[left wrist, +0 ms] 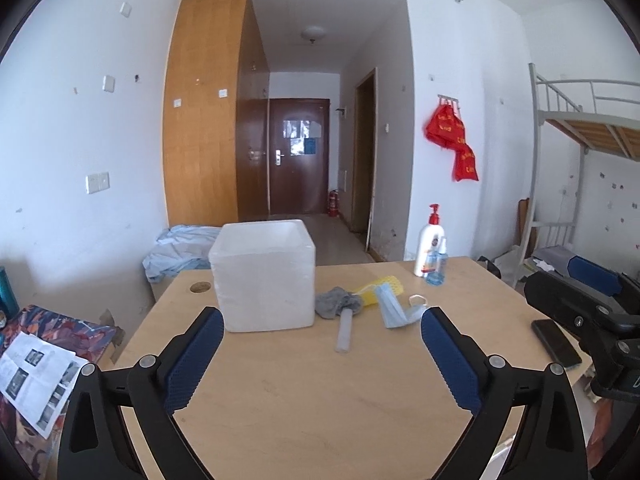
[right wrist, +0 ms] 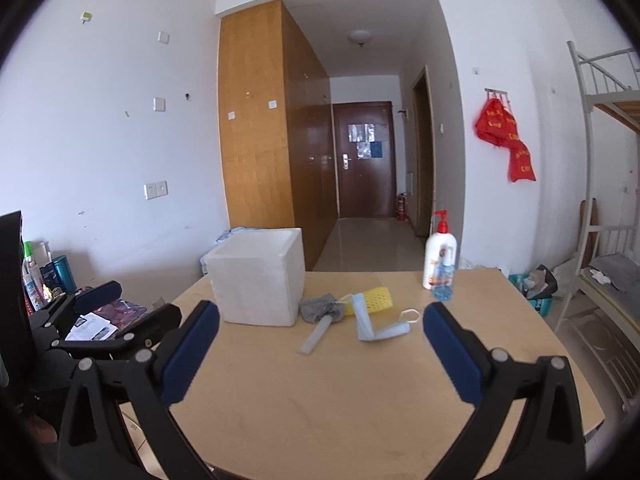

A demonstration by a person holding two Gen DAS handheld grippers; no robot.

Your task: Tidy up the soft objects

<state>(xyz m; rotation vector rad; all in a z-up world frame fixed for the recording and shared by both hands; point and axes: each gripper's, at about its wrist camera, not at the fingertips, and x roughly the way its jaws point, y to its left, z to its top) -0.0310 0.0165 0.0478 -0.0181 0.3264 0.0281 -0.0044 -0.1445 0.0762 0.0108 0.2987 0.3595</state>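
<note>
A white foam box (left wrist: 264, 276) (right wrist: 258, 278) stands open-topped on the wooden table (left wrist: 320, 400) (right wrist: 340, 400). To its right lie a grey cloth (left wrist: 338, 302) (right wrist: 322, 307), a yellow foam net (left wrist: 382, 288) (right wrist: 374, 299), a folded blue face mask (left wrist: 394, 308) (right wrist: 374, 322) and a translucent tube (left wrist: 345, 334) (right wrist: 316, 336). My left gripper (left wrist: 320, 320) is open and empty above the table, short of these things. My right gripper (right wrist: 320, 316) is open and empty too, and shows at the right edge of the left wrist view (left wrist: 588, 308).
A white pump bottle (left wrist: 430, 242) (right wrist: 439, 252) and a small blue spray bottle (left wrist: 437, 264) (right wrist: 445, 280) stand at the table's far right. A black phone (left wrist: 556, 342) lies at the right edge. A bunk bed (left wrist: 580, 128) stands to the right.
</note>
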